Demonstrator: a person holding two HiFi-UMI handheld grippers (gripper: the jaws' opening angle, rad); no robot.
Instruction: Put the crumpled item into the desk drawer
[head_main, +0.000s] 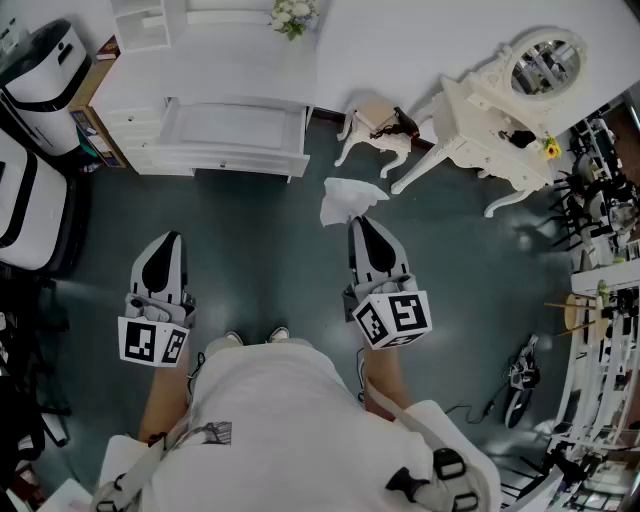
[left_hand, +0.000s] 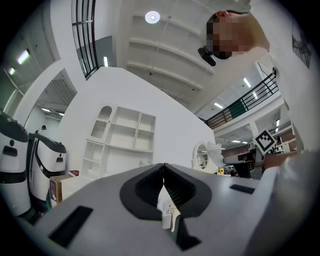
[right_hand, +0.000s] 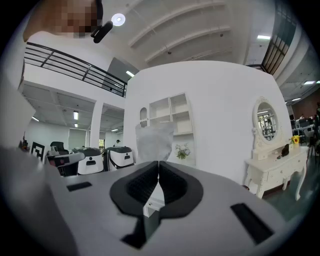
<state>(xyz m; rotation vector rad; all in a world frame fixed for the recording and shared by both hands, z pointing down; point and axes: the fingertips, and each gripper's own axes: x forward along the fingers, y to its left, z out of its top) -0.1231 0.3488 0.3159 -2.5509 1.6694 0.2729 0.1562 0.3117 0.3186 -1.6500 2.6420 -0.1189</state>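
Both shut: right tongs (head_main: 358, 222) pinch crumpled tissue (head_main: 350, 197) by its edge, left tongs (head_main: 169, 240) empty; likely featherlight, soft, tearable.

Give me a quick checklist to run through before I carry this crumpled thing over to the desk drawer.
1. Crumpled paper gripped: ok, the right gripper has its fingers shut on it.
2. Drawer open: ok, it looks pulled out.
3. Left gripper free: ok, shut with nothing between its fingers.
4. Floor between paper and drawer: ok, bare in the head view.
5. Room inside the drawer: cannot tell.
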